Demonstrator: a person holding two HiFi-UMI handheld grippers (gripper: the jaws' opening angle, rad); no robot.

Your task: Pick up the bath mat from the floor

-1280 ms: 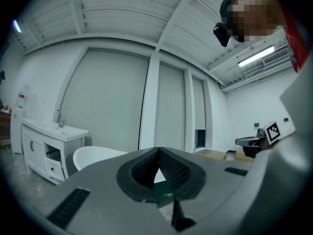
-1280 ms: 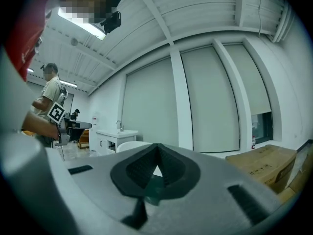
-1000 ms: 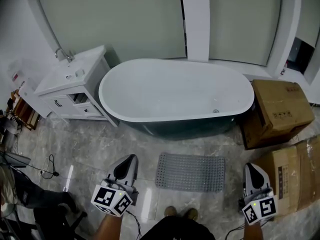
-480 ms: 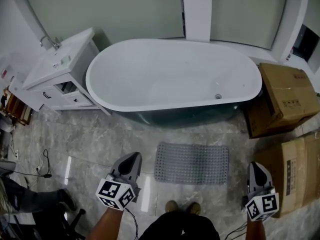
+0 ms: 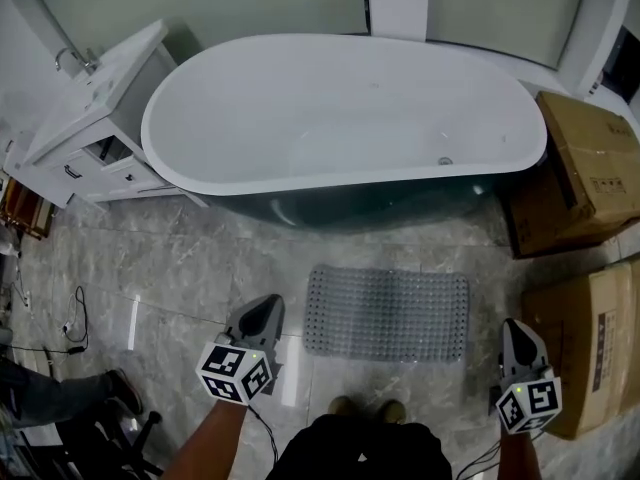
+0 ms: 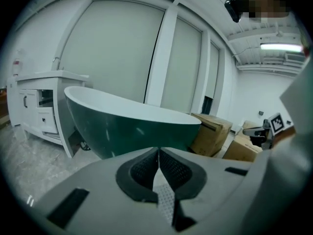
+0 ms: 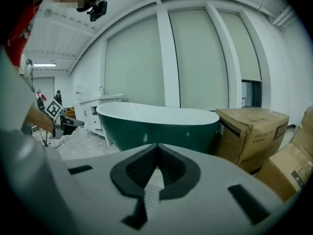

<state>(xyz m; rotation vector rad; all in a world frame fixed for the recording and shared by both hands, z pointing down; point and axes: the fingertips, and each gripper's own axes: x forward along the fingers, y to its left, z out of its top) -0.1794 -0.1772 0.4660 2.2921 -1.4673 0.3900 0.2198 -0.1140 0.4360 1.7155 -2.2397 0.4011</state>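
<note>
A white bathtub point(image 5: 340, 183) with a dark green outer shell stands across the marble floor point(image 5: 160, 268), a white vanity cabinet point(image 5: 90, 118) at its left end and two cardboard boxes point(image 5: 590, 168) at its right. The grey studded bath mat point(image 5: 387, 313) lies flat on the floor just in front of the tub. The left gripper point(image 5: 266, 308) hovers near the mat's left edge and the right gripper point(image 5: 513, 330) off its right edge. Both have their jaws pressed together on nothing, and neither touches the mat.
</note>
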